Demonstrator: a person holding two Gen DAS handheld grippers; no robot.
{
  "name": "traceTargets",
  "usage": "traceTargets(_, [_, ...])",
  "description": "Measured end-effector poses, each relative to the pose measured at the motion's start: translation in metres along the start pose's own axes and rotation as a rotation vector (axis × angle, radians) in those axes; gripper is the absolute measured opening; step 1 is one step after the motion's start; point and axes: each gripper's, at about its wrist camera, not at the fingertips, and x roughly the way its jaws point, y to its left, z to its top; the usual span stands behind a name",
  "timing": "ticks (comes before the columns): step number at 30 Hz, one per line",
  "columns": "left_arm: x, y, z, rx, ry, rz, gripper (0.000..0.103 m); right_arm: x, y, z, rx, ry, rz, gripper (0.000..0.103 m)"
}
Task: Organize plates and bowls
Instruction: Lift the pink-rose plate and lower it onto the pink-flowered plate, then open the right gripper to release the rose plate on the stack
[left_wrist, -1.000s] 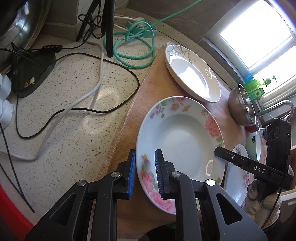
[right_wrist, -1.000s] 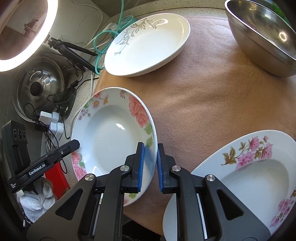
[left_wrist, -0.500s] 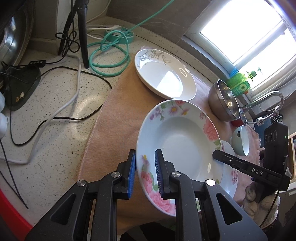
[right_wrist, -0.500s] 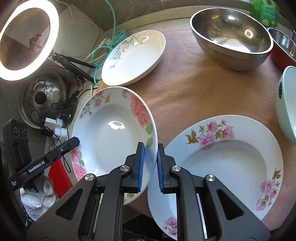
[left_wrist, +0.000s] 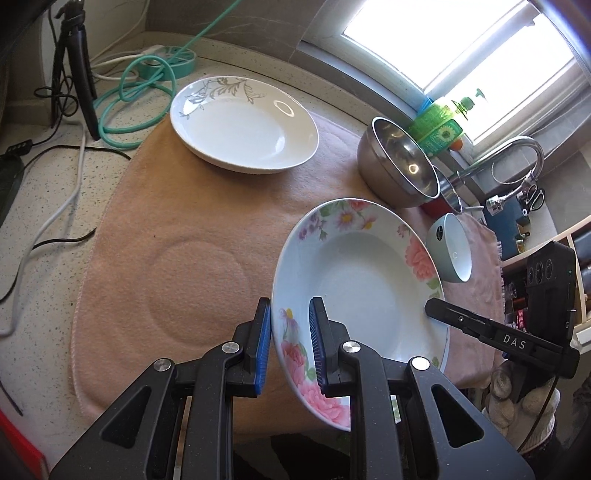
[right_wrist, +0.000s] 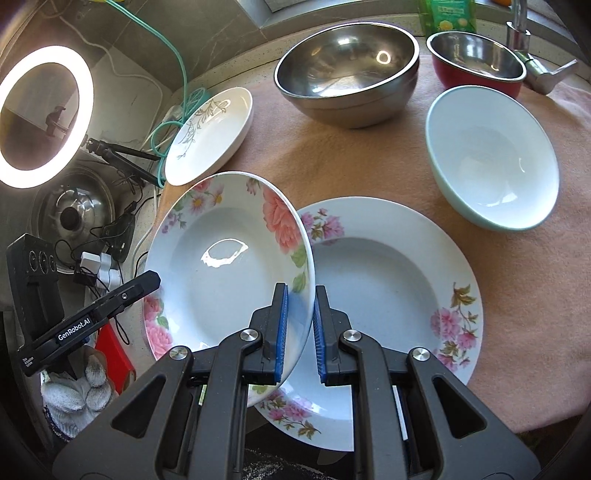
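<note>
Both grippers hold one rose-patterned deep plate in the air, tilted. My left gripper is shut on its near-left rim. My right gripper is shut on its opposite rim, where the plate partly overlaps a second floral plate lying on the pink towel. A white plate with a grey leaf pattern lies at the towel's far left. A pale green bowl, a large steel bowl and a red-sided steel bowl stand at the far right.
A round dent marks the towel left of the held plate. Cables, a teal hose and a tripod lie on the speckled counter to the left. A ring light and pot lid stand beyond. A tap is at right.
Both grippers have carried the rose plate up and to the right, from its spot on the towel's left to over the second floral plate. The grips have not changed.
</note>
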Motion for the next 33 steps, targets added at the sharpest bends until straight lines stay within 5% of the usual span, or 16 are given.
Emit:
traceTargets(20, [0.047,-0.063,-0.019,0.11,0.125,-0.039,0.018,-0.021,-0.074,-0.026,0.097,0.012,-0.068,0.014])
traceTargets(33, [0.057,-0.074,-0.026,0.136,0.149,-0.006,0.018,-0.015,-0.077,-0.027,0.088,0.021,-0.084,0.014])
